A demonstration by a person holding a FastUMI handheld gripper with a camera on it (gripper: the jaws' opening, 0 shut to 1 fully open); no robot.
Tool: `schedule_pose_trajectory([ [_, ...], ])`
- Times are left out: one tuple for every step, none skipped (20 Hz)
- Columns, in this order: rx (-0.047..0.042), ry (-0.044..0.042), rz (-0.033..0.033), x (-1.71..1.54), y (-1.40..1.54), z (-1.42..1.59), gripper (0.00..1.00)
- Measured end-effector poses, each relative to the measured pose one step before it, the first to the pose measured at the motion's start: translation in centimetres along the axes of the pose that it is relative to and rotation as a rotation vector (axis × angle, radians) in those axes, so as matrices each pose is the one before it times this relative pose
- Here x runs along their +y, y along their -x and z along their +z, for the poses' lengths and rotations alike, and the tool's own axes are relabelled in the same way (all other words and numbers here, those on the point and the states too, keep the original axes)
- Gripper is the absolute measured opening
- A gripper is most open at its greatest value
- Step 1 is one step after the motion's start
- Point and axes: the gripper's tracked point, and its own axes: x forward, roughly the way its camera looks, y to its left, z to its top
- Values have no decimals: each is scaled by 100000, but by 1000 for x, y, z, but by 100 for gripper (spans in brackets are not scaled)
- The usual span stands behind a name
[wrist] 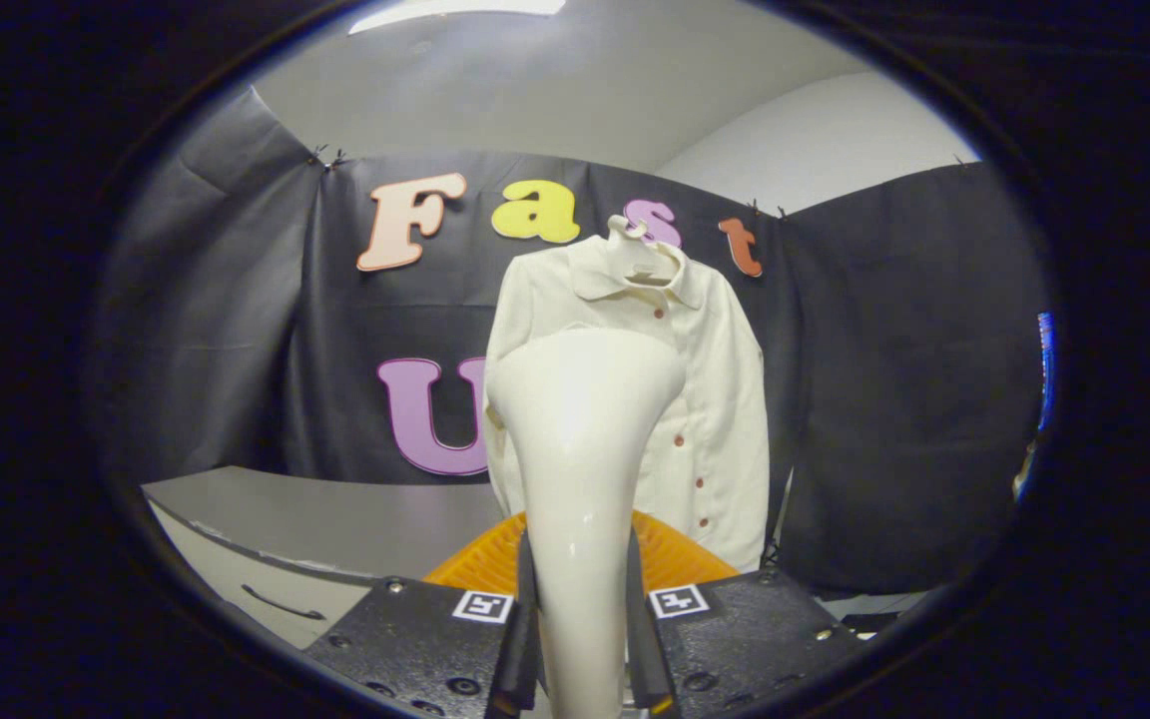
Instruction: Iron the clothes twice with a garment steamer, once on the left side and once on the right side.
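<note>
Steamer (pixel 580 469) upright between the fingers of the gripper (pixel 581 639), pinched at its narrow glossy handle, one finger pressed on each side. Handle flaring upward into a broad rounded head, cream-white, with bright glare along its front. Head raised in front of the shirt (pixel 695 399), overlapping the shirt's side nearer the purple letter; contact between head and fabric impossible to judge from this angle. Shirt cream-coloured, long-sleeved, collared, hung on a pale hanger (pixel 640 250) against the black cloth wall (pixel 236 330), beyond the fingers. Row of small reddish buttons (pixel 700 482) down the placket, visible just beside the steamer head and below it. One sleeve hanging straight down on the far side from the steamer; other sleeve mostly hidden behind the head. Orange ribbed thing (pixel 675 554) just behind the handle, low, partly covered by the fingers; exact nature unclear. Grey cabinet (pixel 266 544) with a dark drawer handle off to one side, below the cloth wall, well apart from the shirt. White room wall (pixel 815 140) and ceiling above the cloth, with a strip light (pixel 455 10) overhead. Square black-and-white markers (pixel 483 605) on the gripper body on either side of the handle.
</note>
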Motion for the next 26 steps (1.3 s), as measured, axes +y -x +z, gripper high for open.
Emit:
schedule_pose_trajectory([
  [-1349,-150,952,973,927,207,35],
  [-728,-161,1042,838,832,123,35],
  [-1061,13,929,857,821,146,35],
  [-676,282,1048,759,601,112,35],
  [-354,-18,701,746,594,96,35],
  [-540,243,144,428,711,77,35],
  [-625,-51,290,430,779,125,35],
  [-236,-588,373,568,565,68,35],
  [-803,-551,633,558,631,142,35],
  [-389,-427,718,571,586,94,35],
  [-265,-326,1113,591,593,28,35],
  [-109,-49,1032,531,517,-102,35],
  [137,-71,535,426,479,-59,35],
  [490,290,680,332,546,-272,35],
  [562,296,344,255,432,-226,35],
  [437,408,107,219,456,-263,35],
  [778,178,-59,215,411,-294,35],
  [338,1170,170,265,398,-377,35],
  [-122,752,379,306,336,-189,35],
  [842,-104,653,440,491,-535,35],
  [325,80,167,191,205,-287,35],
  [1004,231,-17,143,222,-491,35],
  [596,462,-98,113,168,-354,36],
  [459,-95,-2,101,32,-187,36],
  [775,195,264,138,120,-319,36],
  [467,659,-104,123,53,-203,36],
])
